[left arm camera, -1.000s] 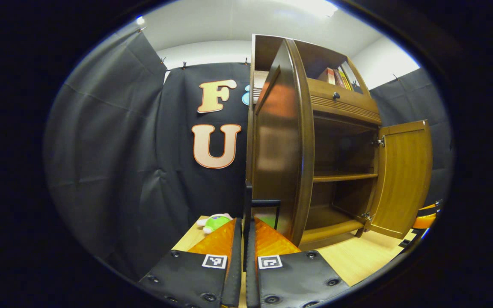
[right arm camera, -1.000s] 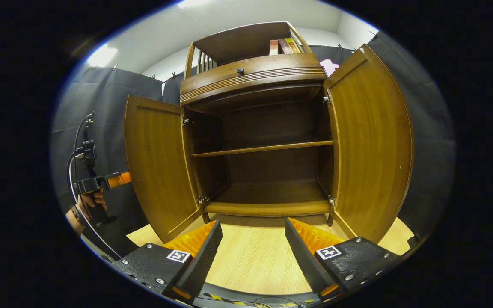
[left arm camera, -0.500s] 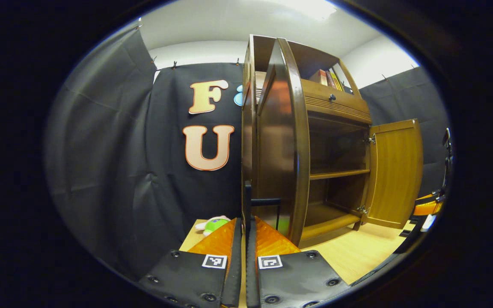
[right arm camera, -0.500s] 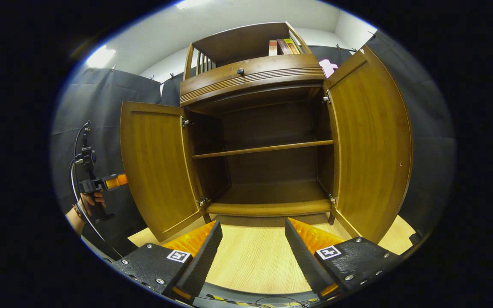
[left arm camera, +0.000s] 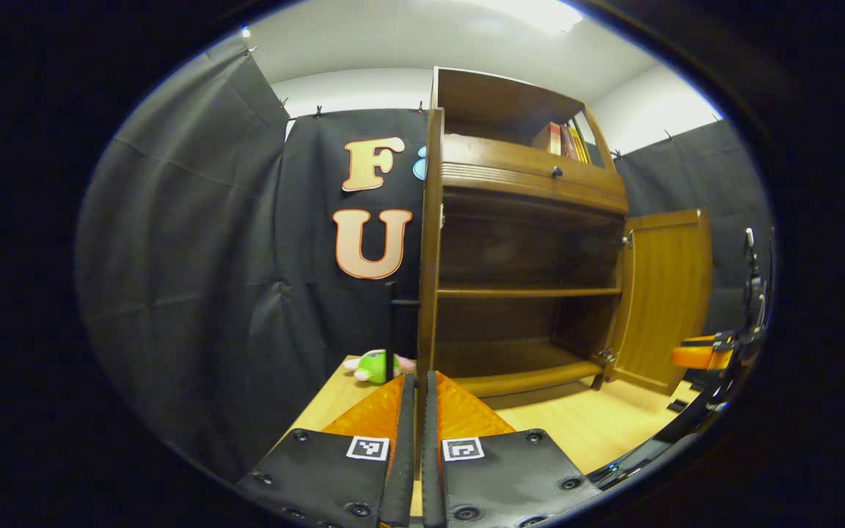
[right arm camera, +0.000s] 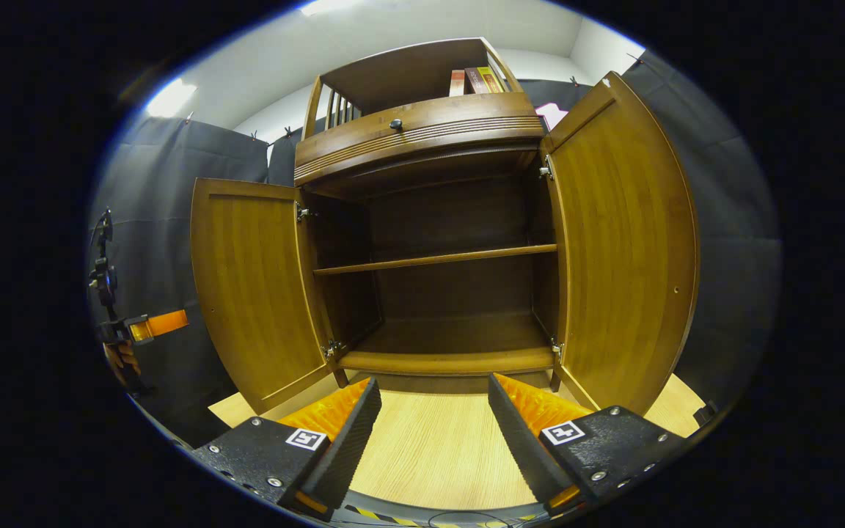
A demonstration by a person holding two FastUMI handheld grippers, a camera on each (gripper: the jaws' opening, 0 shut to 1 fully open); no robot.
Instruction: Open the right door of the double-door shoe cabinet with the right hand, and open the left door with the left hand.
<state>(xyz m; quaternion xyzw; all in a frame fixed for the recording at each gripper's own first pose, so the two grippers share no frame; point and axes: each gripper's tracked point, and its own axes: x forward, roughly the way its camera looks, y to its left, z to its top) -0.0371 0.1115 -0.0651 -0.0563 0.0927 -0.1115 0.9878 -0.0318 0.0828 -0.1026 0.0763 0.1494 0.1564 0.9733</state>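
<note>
The brown shoe cabinet (right arm camera: pixel 422 139) stands with both doors swung out and its inner shelf (right arm camera: pixel 433 259) bare. In the right gripper view the left door (right arm camera: pixel 254 286) and the right door (right arm camera: pixel 628 242) flank the opening. My right gripper (right arm camera: pixel 433 411) is open, low in front of the cabinet, holding nothing. In the left gripper view the left door (left arm camera: pixel 430 242) is edge-on, its black handle (left arm camera: pixel 393 323) just beyond and left of my shut left gripper (left arm camera: pixel 415 385). I cannot tell whether they touch. The left gripper (right arm camera: pixel 151 326) sits beside the left door's outer edge.
A green plush toy (left arm camera: pixel 372 367) lies on the light wooden floor (right arm camera: pixel 430 447) left of the cabinet. Books (right arm camera: pixel 474 79) stand on the top shelf above a drawer with a dark knob (right arm camera: pixel 396 125). A hand (right arm camera: pixel 122 359) holds the left gripper.
The left door has swung further out, from angled to edge-on in the left gripper view. The left gripper has moved away to the left. The right gripper has barely moved.
</note>
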